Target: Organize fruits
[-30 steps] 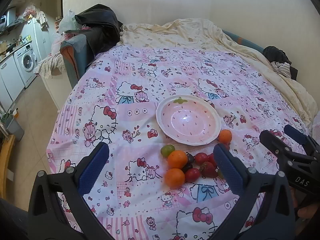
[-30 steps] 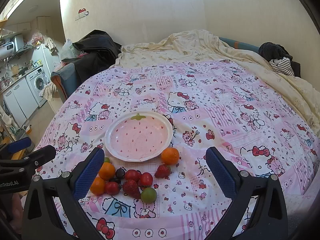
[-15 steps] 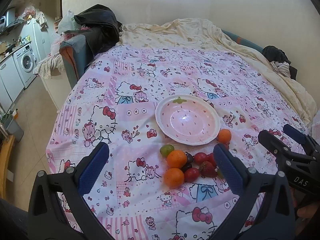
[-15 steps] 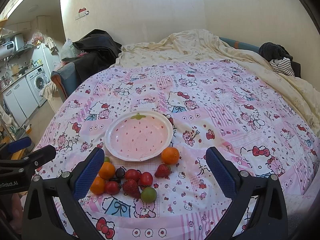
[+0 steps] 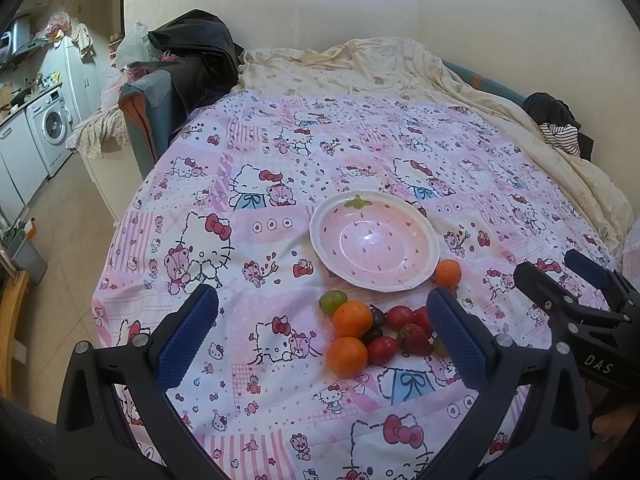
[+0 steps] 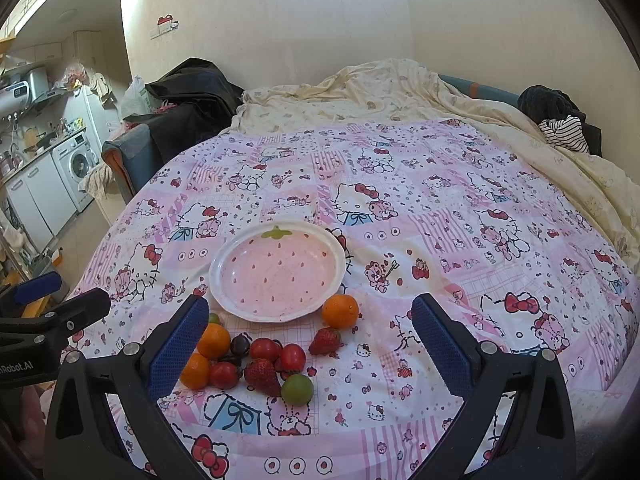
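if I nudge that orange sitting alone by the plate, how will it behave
The lone orange is round, so it would probably roll. It rests on a soft quilt, which may slow it. The strawberry plate rim sits right beside it and could stop a roll that way.

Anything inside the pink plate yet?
No fruit. The plate shows only its own strawberry pattern, and its whole inside is visible in both views. All the fruit lies on the bedspread in front of it, the lone orange by its rim.
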`<state>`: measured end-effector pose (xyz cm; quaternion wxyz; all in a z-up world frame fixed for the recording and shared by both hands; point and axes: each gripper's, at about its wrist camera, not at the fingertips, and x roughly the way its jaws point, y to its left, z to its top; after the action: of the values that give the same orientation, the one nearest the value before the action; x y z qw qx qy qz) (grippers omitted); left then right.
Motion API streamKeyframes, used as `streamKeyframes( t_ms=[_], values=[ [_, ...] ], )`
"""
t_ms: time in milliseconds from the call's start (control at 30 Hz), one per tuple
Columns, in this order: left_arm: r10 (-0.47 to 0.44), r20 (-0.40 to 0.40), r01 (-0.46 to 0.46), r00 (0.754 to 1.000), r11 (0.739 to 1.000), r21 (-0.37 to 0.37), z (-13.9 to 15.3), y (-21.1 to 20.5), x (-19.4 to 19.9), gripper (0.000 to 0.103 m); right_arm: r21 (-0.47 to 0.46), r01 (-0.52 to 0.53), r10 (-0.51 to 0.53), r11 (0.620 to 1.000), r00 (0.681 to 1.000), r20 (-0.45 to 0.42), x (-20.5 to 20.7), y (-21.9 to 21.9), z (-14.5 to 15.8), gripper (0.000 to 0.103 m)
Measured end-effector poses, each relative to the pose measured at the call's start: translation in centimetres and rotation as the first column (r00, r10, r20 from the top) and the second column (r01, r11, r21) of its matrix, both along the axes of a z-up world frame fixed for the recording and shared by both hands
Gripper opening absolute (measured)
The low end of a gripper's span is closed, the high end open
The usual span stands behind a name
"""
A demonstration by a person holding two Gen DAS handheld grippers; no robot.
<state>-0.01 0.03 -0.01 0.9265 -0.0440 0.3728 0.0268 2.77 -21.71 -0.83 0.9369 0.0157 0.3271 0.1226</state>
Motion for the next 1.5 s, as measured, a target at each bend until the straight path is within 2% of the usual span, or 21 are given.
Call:
streamKeyframes(
  t_ms=[667,833,1000,1167,1333,1500],
  values=[
    [0.001,-0.001,-0.001,1.000,1.000,0.005,0.2,-0.2,0.0,0.103,-0.010,-0.007,0.007,1.000,1.000,0.002,-0.1,0.1,-0.3,0.103],
    [0.029,-0.009,-0.029,1.000,1.000,0.001,0.6,0.7,0.3,0.103,0.018,0.000,0.001,1.000,1.000,-0.019,0.5,-0.3,-0.2,0.103],
    [0.065,-0.053,-0.066,0.997,0.998,-0.016,0.2,2.2,1.2,0.103,0.063,-0.015,0.022,0.998,0.994,-0.108,2.6,-1.5,-0.7,0.103],
    [0.079,-0.125,-0.081,0.989,0.997,-0.016,-1.1,2.7,2.1,0.103,0.144,0.036,-0.002,0.989,0.972,-0.234,4.7,-3.5,-2.2,0.103],
    [0.076,-0.227,-0.083,0.971,0.996,-0.020,-3.4,3.1,3.0,0.102,0.158,0.083,-0.021,0.984,0.932,-0.362,6.7,-4.8,-4.1,0.103],
    [0.000,-0.354,-0.001,0.935,1.000,-0.002,-6.6,1.3,3.6,0.093,0.175,0.131,-0.028,0.976,0.870,-0.492,8.2,-5.5,-6.6,0.103]
  ],
)
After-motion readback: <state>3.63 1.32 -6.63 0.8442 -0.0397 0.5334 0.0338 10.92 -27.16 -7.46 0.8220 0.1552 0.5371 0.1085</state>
